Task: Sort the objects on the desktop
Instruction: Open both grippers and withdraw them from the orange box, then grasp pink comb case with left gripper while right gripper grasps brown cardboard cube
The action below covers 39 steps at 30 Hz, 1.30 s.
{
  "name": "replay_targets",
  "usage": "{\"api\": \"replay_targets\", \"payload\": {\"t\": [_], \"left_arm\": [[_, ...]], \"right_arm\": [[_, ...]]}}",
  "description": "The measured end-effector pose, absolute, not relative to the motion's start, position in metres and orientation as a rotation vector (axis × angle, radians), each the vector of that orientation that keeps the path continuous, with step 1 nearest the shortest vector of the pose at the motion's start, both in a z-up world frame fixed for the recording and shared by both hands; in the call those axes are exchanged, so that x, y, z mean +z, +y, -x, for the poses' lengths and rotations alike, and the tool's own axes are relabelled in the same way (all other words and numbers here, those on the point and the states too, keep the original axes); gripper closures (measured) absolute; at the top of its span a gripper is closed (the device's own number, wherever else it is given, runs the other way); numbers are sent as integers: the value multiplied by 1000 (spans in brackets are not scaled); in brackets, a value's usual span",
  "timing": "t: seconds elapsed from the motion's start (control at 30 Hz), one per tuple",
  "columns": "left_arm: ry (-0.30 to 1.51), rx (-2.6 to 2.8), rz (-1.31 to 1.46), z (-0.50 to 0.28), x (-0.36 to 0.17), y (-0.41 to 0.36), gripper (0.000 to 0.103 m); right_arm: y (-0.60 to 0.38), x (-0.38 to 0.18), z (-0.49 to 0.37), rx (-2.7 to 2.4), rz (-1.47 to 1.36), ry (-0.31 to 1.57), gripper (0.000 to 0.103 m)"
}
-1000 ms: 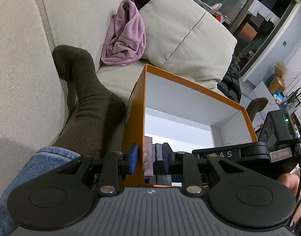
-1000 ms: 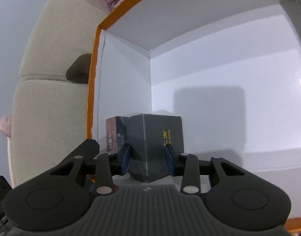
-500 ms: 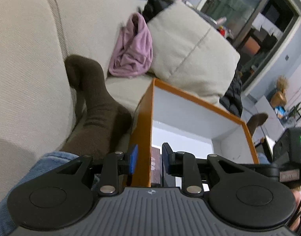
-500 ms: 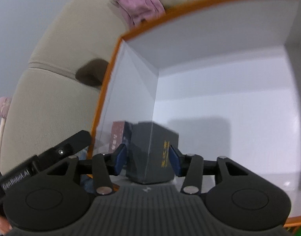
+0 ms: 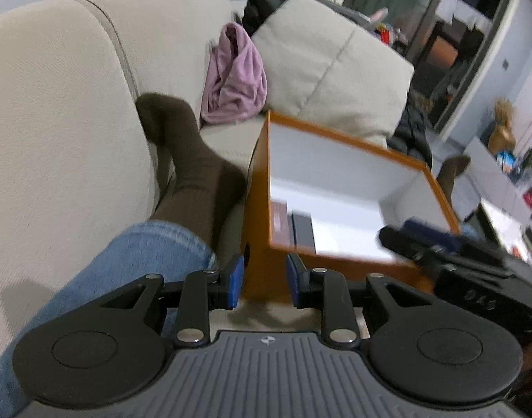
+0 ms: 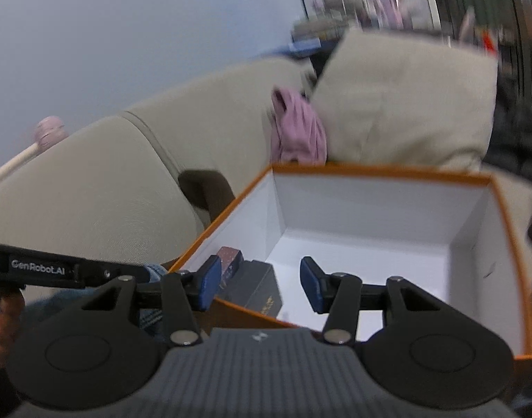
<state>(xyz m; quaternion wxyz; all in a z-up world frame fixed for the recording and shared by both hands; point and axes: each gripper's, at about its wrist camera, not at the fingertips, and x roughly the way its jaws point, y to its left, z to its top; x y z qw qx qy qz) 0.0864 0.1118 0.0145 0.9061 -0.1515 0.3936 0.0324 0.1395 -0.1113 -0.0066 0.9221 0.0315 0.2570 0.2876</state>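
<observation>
From the left wrist view, the left tongs [image 5: 264, 287] stand narrow with nothing gripped; the near corner of the orange box [image 5: 257, 244] shows in the gap beyond the blue pads, which do not press it. The box sits on a beige sofa [image 5: 74, 122], white inside. Against its left wall stand a reddish-brown small box [image 5: 281, 221] and, just beside it, a dark grey box [image 5: 303, 231]. A leg in blue jeans [image 5: 133, 261] and a brown sock [image 5: 193, 163] lies to the left of the box. A pink cloth [image 5: 236, 76] lies by a cushion [image 5: 335, 66]. No writing can be read here.

From the right wrist view, the right tongs [image 6: 260, 287] are opening, hanging over the box's near rim [image 6: 245, 310] with nothing between the pads. The dark grey box [image 6: 259, 287] stands in the near left corner, with gold lettering too blurred to read; the reddish-brown one [image 6: 229, 261] touches it. The left tool [image 6: 57, 268] reads "GenRobot.AI".
</observation>
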Motion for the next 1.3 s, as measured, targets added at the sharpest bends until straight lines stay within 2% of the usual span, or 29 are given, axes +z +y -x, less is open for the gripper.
{"api": "replay_targets", "payload": {"t": [0.13,0.27,0.33,0.4,0.83,1.3], "left_arm": [[869,69,252,-71,10,101,73],[946,56,177,-61,0,87,70],[985,48,132,-57,-5,81,66],[1018,39,96,-51,-9,76,53],[1194,3,-139,-28,-27,51,48],[1232,-27,-91,-22,-39,60,49]], "right_arm": [[-123,-11,-114,588,-40,487,46],[-128,-25,-106,602,-7,533,44],[-130,-33,-102,598,5,557,44],[-134,-42,-98,602,7,583,44],[-141,-60,-83,618,27,634,44],[-136,-65,-81,607,39,645,44]]}}
